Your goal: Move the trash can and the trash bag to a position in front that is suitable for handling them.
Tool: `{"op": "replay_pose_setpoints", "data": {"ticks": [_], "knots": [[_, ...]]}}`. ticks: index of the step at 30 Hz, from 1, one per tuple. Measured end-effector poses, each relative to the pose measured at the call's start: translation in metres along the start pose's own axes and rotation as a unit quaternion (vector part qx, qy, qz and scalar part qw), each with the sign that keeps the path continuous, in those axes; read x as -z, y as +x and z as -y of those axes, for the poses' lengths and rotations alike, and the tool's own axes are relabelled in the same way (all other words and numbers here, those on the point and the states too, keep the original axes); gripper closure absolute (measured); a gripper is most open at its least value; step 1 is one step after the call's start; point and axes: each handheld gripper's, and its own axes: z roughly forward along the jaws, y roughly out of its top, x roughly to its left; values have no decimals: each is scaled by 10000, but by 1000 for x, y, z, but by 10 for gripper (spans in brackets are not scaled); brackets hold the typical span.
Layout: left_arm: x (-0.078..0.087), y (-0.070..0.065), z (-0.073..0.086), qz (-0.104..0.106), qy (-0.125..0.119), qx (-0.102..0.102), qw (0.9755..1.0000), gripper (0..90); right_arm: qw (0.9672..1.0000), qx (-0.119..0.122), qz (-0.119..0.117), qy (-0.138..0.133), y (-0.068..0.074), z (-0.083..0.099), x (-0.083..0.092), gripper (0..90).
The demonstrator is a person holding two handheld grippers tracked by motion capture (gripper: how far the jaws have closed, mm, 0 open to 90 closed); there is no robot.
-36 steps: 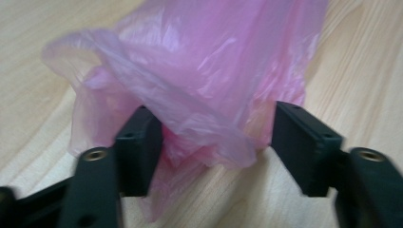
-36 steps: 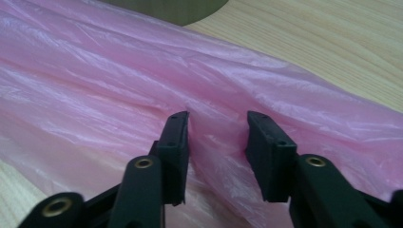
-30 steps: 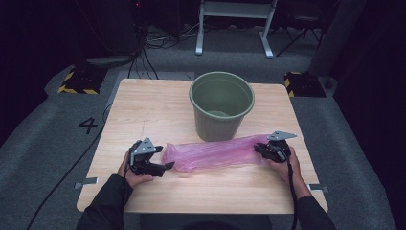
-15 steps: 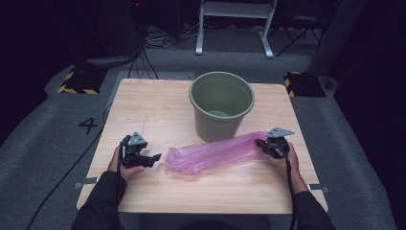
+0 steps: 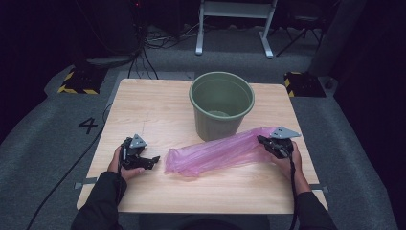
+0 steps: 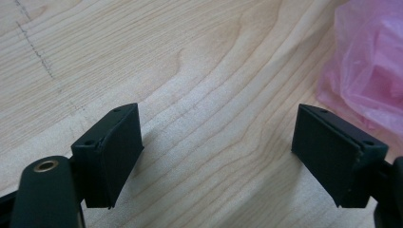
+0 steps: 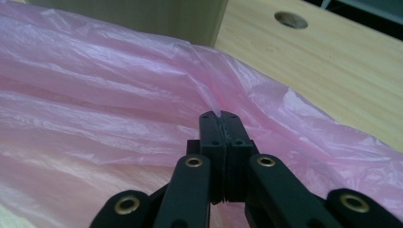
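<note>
The green bucket (image 5: 221, 103) stands upright on my desk (image 5: 158, 105); I can't make out anything inside. The pink bag (image 5: 215, 154) lies before it, long axis running from my right claw (image 5: 271, 143), clamped on its far-right end, toward my left claw (image 5: 152, 161), spread apart over bare wood, its jaws just widened.

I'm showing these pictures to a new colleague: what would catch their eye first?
The long pink plastic bag lying across the front of the wooden table stands out most. The right gripper is shut on a fold of it at its right end. Just behind the bag stands an olive-green bucket, and at the bag's left end the left gripper hangs open over bare wood, apart from the plastic.
</note>
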Motion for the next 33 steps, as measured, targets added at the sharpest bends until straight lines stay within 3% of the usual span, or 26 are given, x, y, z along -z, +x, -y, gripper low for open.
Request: {"op": "replay_pose_setpoints", "data": {"ticks": [5, 7, 9, 15, 19, 22, 26, 29, 33], "knots": [[0, 0, 0, -3, -2, -2, 10000, 167, 9999, 105, -98, -51, 2, -2, 5, 898], [0, 0, 0, -2, -3, 6, 10000, 167, 9992, 170, -346, 86, 4, -2, 3, 866], [0, 0, 0, -15, -1, 10, 10000, 167, 9985, 277, -415, 230, 8, -2, 3, 788], [0, 0, 0, -17, -2, 11, 10000, 167, 9962, 192, -684, 503, 10, 0, 11, 430], [0, 0, 0, -24, -8, 11, 10000, 167, 9936, 280, -798, 744, 13, 7, 15, 235], [0, 0, 0, -24, -8, 12, 10000, 167, 9925, 203, -890, 815, 13, 14, 14, 184], [0, -1, 0, -26, -18, 15, 10000, 167, 9910, 48, -1046, 836, 10, 20, 9, 185], [0, -1, 0, -28, -12, 13, 10000, 166, 9908, 53, -963, 947, 10, 23, 3, 180], [0, 0, 0, -23, -9, 12, 10000, 167, 9909, 48, -1022, 879, 7, 23, 1, 196]]}}
